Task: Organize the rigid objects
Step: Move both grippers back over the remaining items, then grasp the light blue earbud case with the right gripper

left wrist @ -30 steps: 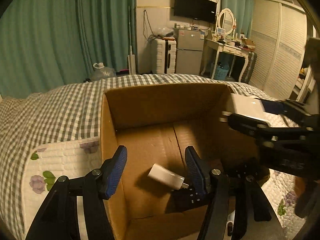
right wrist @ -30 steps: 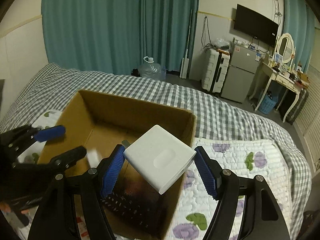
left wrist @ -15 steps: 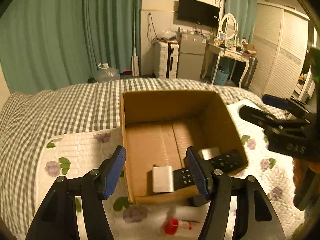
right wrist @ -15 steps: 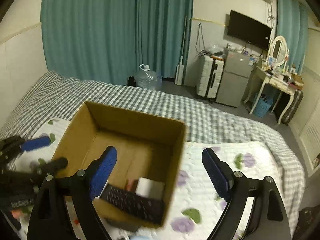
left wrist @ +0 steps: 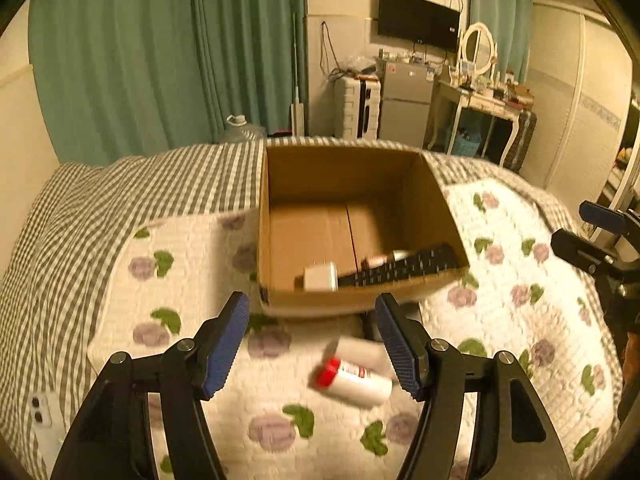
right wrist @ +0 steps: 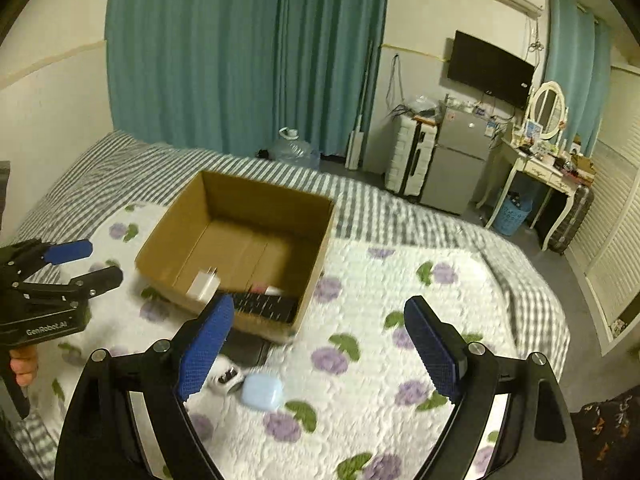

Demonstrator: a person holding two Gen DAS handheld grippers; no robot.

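1. Floral quilt [right wrist: 400,304] on a bed carried the cardboard box [left wrist: 344,176], beyond both finger pairs.
2. Left gripper [left wrist: 312,344]: jaws opening, empty; red-capped bottle [left wrist: 352,382] lay below and between its fingers.
3. Right gripper [right wrist: 320,348]: jaws wide, empty; pale blue case [right wrist: 262,392] near its left finger.

Warm, dim indoor light tints my left view yellow; my right view reads cooler and a bit brighter. Both fisheye pictures bend the walls and darken to black at the corners. Motion blur smears the quilt [left wrist: 500,280] and the white bottle [left wrist: 356,380] near my tongs.
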